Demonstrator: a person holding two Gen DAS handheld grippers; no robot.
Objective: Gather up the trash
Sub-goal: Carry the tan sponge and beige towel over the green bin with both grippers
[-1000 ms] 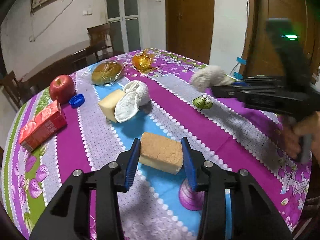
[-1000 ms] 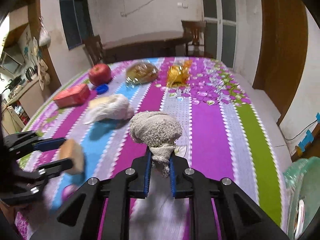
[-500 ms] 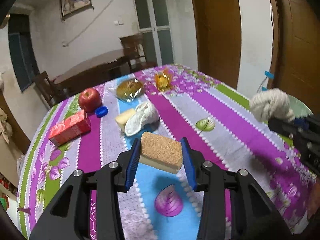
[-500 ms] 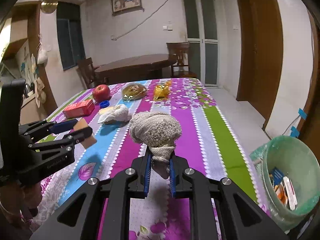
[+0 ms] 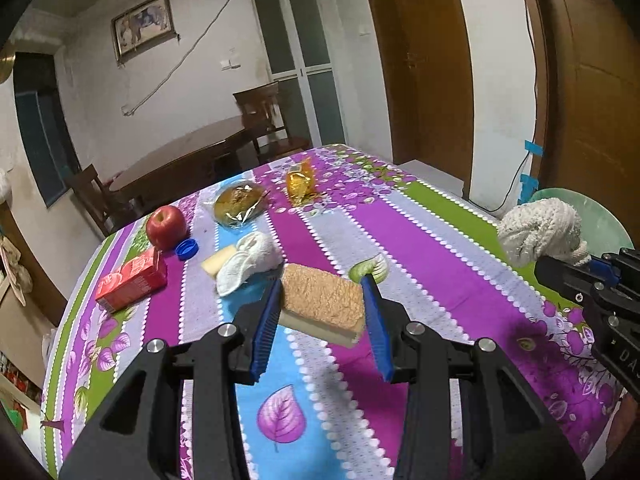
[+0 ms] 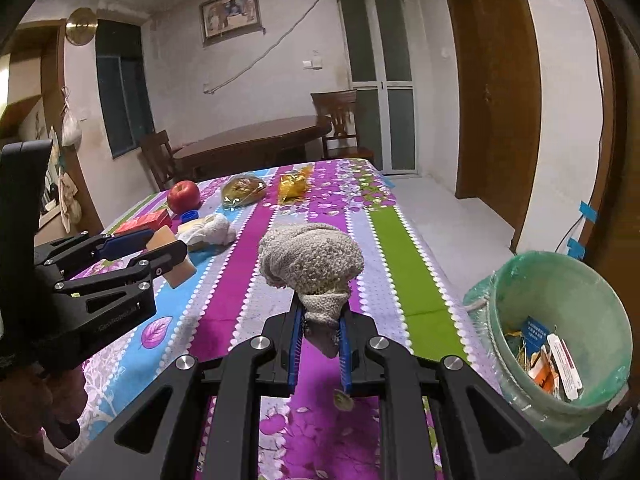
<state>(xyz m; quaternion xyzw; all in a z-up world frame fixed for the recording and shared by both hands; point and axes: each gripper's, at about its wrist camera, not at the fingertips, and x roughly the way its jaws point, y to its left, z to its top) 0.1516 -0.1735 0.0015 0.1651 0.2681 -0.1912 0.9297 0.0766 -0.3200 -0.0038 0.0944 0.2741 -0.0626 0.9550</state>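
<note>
My left gripper (image 5: 322, 312) is shut on a tan sponge block (image 5: 322, 305) and holds it above the table; it also shows in the right wrist view (image 6: 176, 256). My right gripper (image 6: 319, 334) is shut on a grey knitted cloth wad (image 6: 310, 258), held above the table's right side; the wad also shows in the left wrist view (image 5: 538, 230). A green lined trash bin (image 6: 560, 336) with several wrappers inside stands on the floor to the right of the table, below the right gripper's level.
On the floral tablecloth (image 5: 420, 248) lie a red apple (image 5: 166, 222), a blue bottle cap (image 5: 187, 249), a red carton (image 5: 132, 280), wrapped bread (image 5: 238, 198), a yellow wrapper (image 5: 300, 182), a white cloth on a pale block (image 5: 248, 260). Wooden chairs and a second table stand behind.
Both grippers rose and drew back from the table with their loads. The right gripper swung right, bringing the trash bin into full view.
</note>
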